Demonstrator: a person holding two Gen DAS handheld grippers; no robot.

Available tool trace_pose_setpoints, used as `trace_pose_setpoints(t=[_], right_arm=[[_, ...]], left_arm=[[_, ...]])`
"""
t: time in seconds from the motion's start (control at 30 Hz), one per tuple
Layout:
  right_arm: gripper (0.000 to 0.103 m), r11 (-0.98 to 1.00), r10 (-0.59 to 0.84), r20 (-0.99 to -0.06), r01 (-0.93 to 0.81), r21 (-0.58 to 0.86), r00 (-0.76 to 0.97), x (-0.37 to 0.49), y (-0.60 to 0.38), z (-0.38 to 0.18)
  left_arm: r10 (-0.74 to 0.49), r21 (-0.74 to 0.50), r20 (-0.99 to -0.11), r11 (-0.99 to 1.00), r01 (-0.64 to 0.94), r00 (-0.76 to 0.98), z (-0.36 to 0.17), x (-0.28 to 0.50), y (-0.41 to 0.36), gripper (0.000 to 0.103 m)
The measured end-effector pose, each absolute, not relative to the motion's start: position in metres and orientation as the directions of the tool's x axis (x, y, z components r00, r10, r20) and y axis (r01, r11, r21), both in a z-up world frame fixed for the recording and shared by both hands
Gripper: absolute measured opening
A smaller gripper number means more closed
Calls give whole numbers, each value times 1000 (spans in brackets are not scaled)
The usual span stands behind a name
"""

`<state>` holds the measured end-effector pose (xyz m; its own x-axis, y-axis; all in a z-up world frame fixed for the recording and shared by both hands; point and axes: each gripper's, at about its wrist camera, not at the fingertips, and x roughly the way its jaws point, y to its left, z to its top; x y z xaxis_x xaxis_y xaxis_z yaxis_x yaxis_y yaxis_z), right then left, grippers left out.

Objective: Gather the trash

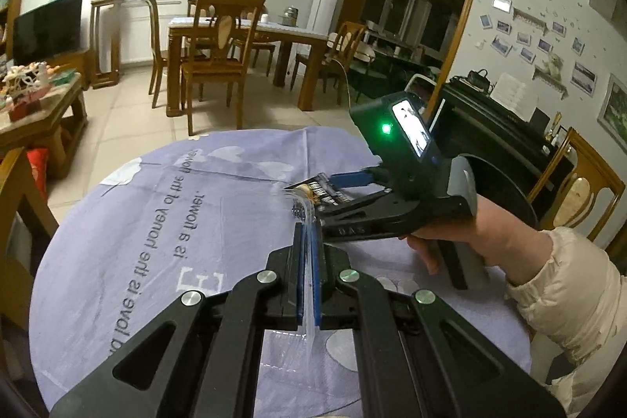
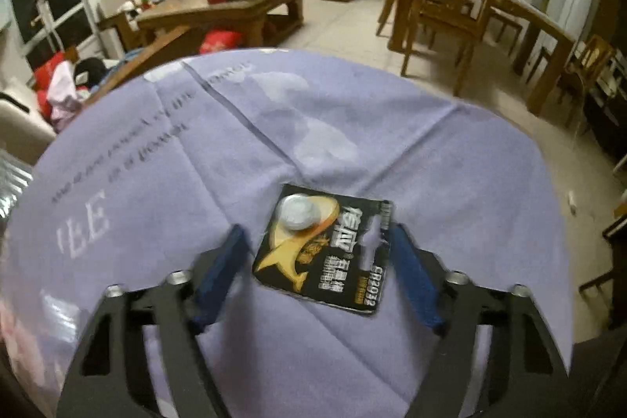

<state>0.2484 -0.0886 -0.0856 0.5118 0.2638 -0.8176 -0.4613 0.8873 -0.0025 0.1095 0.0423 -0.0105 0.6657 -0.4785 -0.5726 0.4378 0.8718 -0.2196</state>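
A black battery card (image 2: 325,253), printed with a yellow shape and holding a round coin cell under a blister, lies flat on the lilac tablecloth (image 2: 274,124). My right gripper (image 2: 317,229) is open and straddles it: the right pad sits at the card's edge, the left pad stands clear. In the left wrist view the right gripper (image 1: 327,196) reaches in from the right, with the card (image 1: 325,190) between its fingers. My left gripper (image 1: 307,226) is shut on a strip of clear plastic wrap (image 1: 310,324) that sticks out past the tips.
A person's hand (image 1: 450,241) in a cream sleeve holds the right gripper. The round table's cloth (image 1: 156,222) carries grey lettering. Beyond it stand a wooden dining table with chairs (image 1: 219,57), a cluttered coffee table (image 2: 219,6), a TV (image 1: 47,26) and a black piano (image 1: 490,128).
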Motion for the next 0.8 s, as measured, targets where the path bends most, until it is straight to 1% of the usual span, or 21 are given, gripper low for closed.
trace_pose_setpoints(t=[0.1, 0.17, 0.2, 0.27, 0.4, 0.57, 0.7, 0.8], right_arm=[[63, 890, 270, -809, -455, 3, 522, 245, -89, -85], [61, 891, 309, -802, -451, 56, 511, 244, -92, -85], [61, 885, 351, -793, -453, 106, 499, 240, -97, -83], [61, 878, 390, -773, -455, 149, 501, 230, -103, -77], [61, 839, 504, -699, -482, 254, 508, 193, -123, -55], [61, 797, 593, -587, -507, 328, 551, 139, -161, -19], [61, 787, 616, -528, -490, 376, 584, 104, -208, -2], [61, 797, 604, -506, -458, 394, 616, 83, -247, 6]], left_arm=[[-478, -225, -567, 873, 432, 671, -12, 105, 47, 4], [-479, -230, -560, 873, 429, 676, -13, 101, 51, 4], [-481, -233, -558, 873, 428, 677, -12, 100, 52, 4], [-482, -237, -553, 873, 427, 680, -12, 98, 54, 4], [-483, -232, -546, 872, 431, 684, -8, 92, 51, 4], [-485, -193, -528, 868, 457, 697, 5, 81, 32, 4], [-505, -144, -525, 846, 513, 685, 16, 72, -1, 4], [-526, -108, -526, 821, 561, 668, 22, 67, -35, 4]])
